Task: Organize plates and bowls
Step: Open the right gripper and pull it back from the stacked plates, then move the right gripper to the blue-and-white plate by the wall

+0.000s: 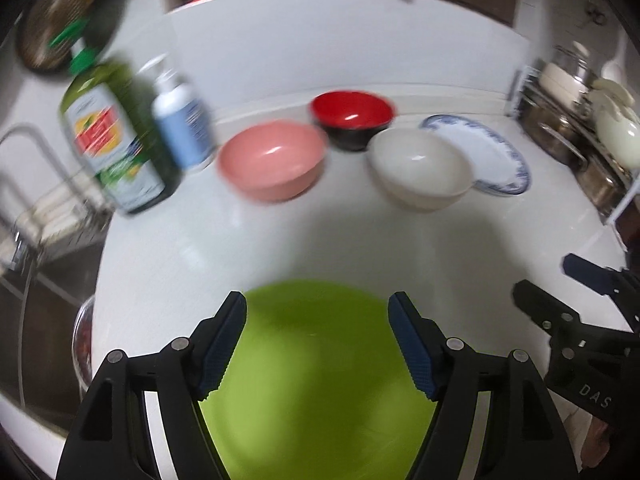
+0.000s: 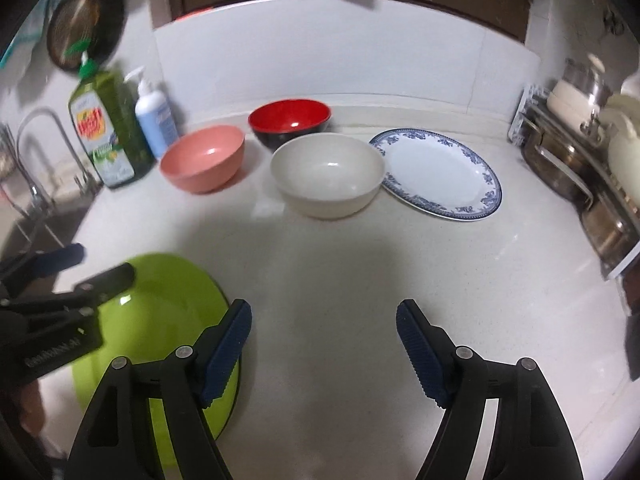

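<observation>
Both grippers, left (image 1: 318, 312) and right (image 2: 324, 320), hang with jaws apart, holding nothing. The green plate (image 2: 168, 300) lies on the counter (image 2: 340, 260) below the left one. Behind: pink bowl (image 2: 203, 158), red bowl (image 2: 290, 122), white bowl (image 2: 328, 174) touching the blue-rimmed plate (image 2: 438, 174) (soap bottles (image 2: 108, 128) stand left).

Left gripper (image 1: 318, 308), jaws apart, sits over green plate (image 1: 316, 392) at lower centre. Pink bowl (image 1: 272, 160), red bowl (image 1: 352, 118), white bowl (image 1: 420, 168) stand mid-frame.

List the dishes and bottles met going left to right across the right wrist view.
Green bottle → white pump bottle → pink bowl → red bowl → white bowl → blue-rimmed plate. The green plate is left out: it spans several of these.
</observation>
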